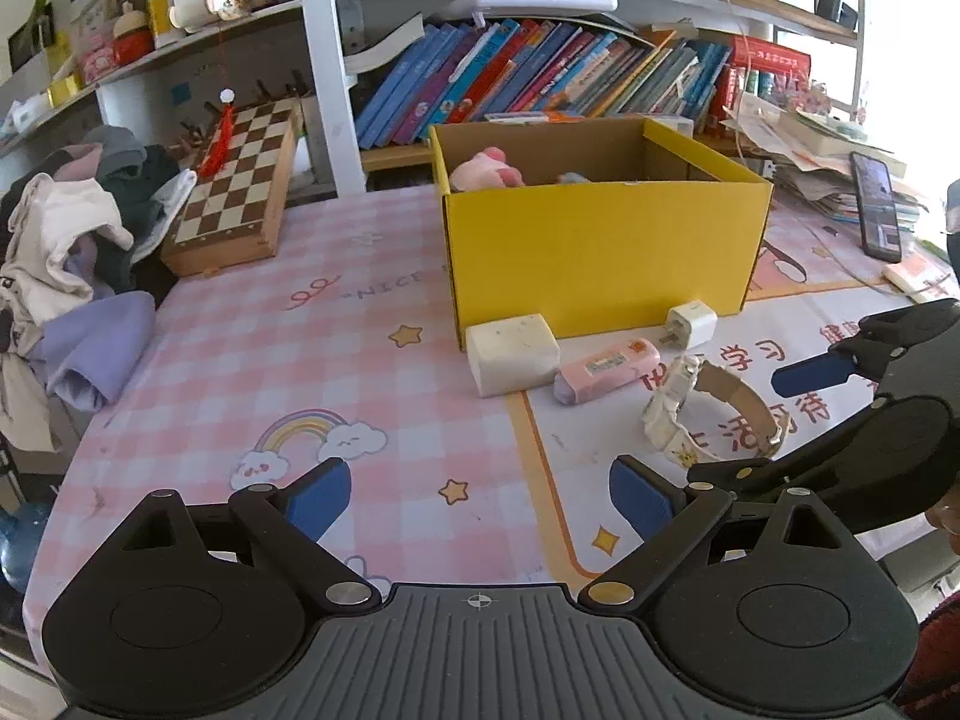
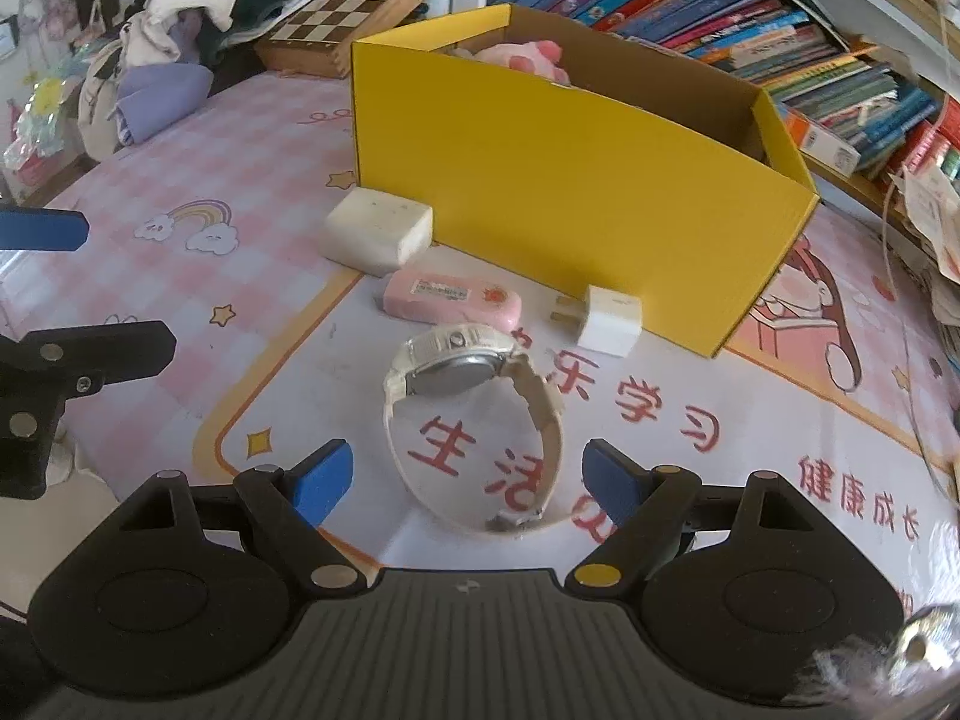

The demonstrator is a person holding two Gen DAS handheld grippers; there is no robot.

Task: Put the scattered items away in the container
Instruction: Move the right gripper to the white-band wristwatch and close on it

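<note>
A yellow cardboard box [image 1: 600, 252] stands on the table with a pink plush toy [image 1: 483, 168] inside; it also shows in the right wrist view [image 2: 570, 180]. In front of it lie a white block [image 1: 510, 354], a pink case [image 1: 606, 369], a white charger plug [image 1: 690, 324] and a white wristwatch [image 1: 702, 414]. My right gripper [image 2: 465, 480] is open, its blue fingers either side of the watch [image 2: 468, 408] strap without touching it. My left gripper [image 1: 480, 498] is open and empty over the tablecloth, left of the watch.
A chessboard [image 1: 240, 180] and a pile of clothes [image 1: 78, 252] sit at the left. Books [image 1: 540, 78] fill the shelf behind the box. A phone [image 1: 876, 204] and stacked papers lie at the right. The pink checked tablecloth [image 1: 300, 360] covers the table.
</note>
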